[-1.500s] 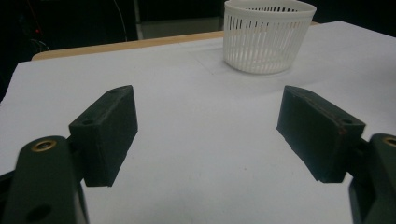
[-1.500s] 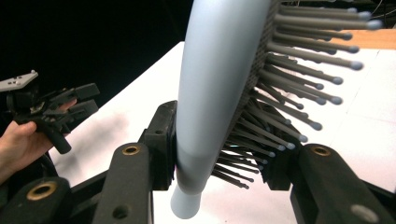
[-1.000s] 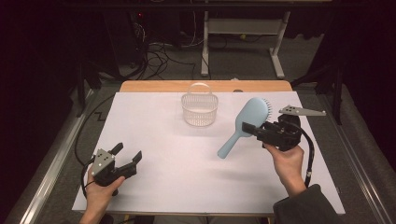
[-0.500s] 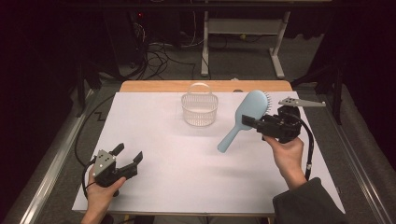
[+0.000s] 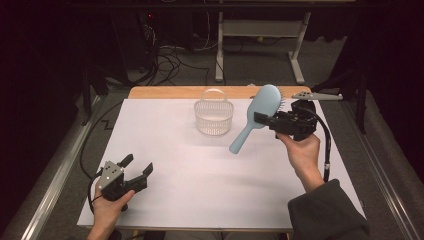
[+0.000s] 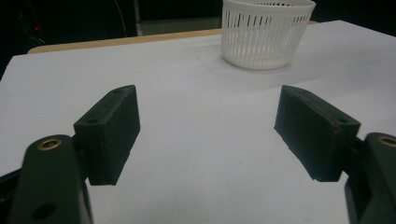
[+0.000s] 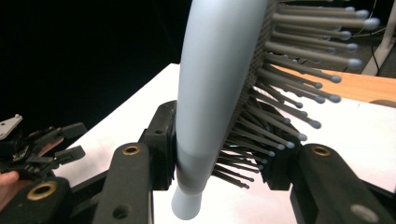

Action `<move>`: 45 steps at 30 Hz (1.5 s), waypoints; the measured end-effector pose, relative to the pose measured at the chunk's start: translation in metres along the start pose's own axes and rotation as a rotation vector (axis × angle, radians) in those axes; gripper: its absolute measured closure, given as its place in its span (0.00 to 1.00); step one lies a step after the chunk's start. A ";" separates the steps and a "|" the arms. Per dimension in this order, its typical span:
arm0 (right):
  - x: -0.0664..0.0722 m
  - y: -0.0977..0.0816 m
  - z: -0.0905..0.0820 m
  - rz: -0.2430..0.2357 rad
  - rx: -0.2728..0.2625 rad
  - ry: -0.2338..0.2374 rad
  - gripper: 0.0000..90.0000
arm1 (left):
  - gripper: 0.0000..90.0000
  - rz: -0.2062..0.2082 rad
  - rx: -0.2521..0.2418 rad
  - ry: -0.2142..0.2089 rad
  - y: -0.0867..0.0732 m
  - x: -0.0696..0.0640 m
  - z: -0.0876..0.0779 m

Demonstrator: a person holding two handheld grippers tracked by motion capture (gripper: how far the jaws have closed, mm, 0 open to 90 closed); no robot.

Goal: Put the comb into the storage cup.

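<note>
Hairbrush (image 5: 260, 112) clamped in right hand-held gripper (image 5: 260, 121), lifted beside basket (image 5: 214, 118); left hand-held gripper (image 5: 138, 169) wide open, empty.

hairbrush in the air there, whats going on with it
A person is working at a table with a gripper in each hand. The right gripper is clamped on a light blue hairbrush and holds it off the white table, handle slanting down, just right of the white basket. In the right gripper view one jaw sits on the brush's smooth back, the other among its bristles. The left gripper rests near the table's front left with its jaws open and nothing between them.
</note>
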State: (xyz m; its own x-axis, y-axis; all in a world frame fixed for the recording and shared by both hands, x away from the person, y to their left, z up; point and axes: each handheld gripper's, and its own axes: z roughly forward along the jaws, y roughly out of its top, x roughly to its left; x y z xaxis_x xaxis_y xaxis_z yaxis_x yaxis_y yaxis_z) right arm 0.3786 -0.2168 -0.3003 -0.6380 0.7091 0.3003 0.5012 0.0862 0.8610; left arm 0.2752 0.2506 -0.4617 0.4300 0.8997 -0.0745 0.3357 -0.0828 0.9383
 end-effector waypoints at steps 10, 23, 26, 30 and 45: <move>0.008 0.017 0.011 -0.039 0.016 -0.009 0.62 | 0.26 -0.004 0.005 -0.006 0.000 0.000 0.000; 0.012 0.027 0.026 -0.053 0.014 -0.008 0.62 | 0.26 0.016 0.046 -0.024 0.002 -0.003 0.000; 0.013 0.030 0.031 -0.054 0.015 -0.009 0.62 | 0.26 0.020 0.053 -0.029 0.002 -0.003 0.000; 0.013 0.035 0.037 -0.050 0.016 -0.011 0.62 | 0.26 0.020 0.060 -0.033 0.002 -0.003 0.001; 0.016 0.044 0.057 -0.057 0.030 -0.029 0.62 | 0.26 0.011 0.070 -0.033 0.001 -0.002 0.002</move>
State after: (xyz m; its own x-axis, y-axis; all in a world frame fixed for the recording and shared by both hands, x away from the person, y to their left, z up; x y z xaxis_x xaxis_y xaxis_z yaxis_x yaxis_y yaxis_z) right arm 0.4232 -0.1619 -0.2810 -0.6489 0.7226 0.2384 0.4822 0.1482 0.8634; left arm 0.2767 0.2474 -0.4611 0.4612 0.8840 -0.0762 0.3878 -0.1236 0.9134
